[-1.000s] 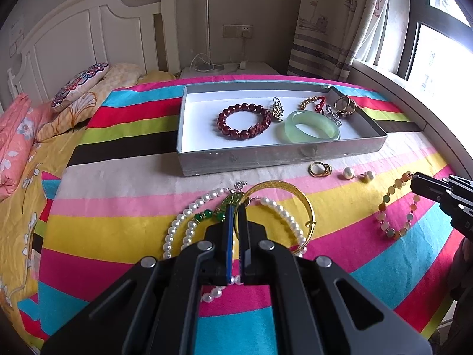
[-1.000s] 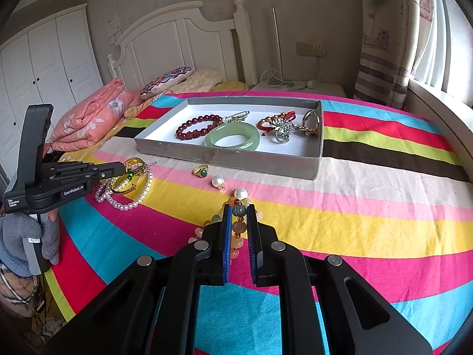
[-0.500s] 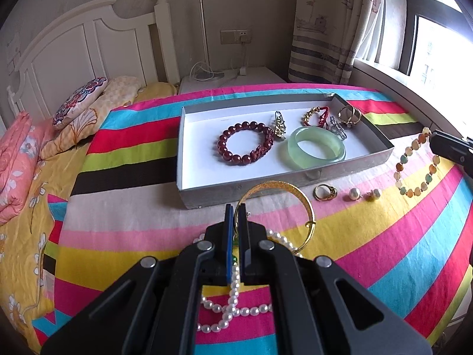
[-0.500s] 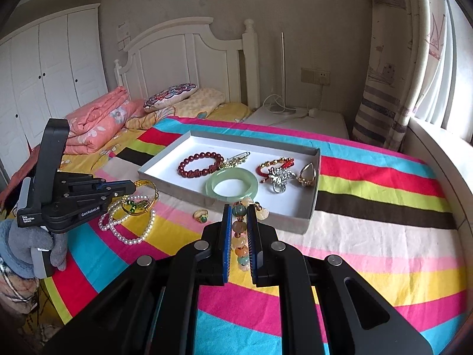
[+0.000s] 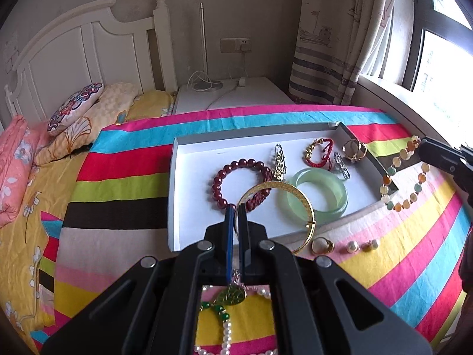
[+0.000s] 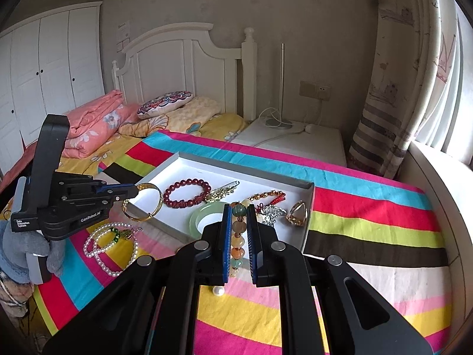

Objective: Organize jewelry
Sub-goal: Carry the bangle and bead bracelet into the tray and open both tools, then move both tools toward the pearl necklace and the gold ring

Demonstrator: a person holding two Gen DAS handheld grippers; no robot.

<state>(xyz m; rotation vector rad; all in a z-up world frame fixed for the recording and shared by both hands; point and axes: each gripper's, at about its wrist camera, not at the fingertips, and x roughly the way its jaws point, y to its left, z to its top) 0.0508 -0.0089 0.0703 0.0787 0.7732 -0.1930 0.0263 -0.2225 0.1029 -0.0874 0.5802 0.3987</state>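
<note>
Left view: my left gripper point(image 5: 235, 207) pinches a thin gold bangle point(image 5: 276, 207) above the white cardboard tray point(image 5: 174, 195). Right view: my right gripper point(image 6: 239, 216) clamps a round-beaded, multicoloured bracelet point(image 6: 238, 230) over the tray's near wall.
</note>
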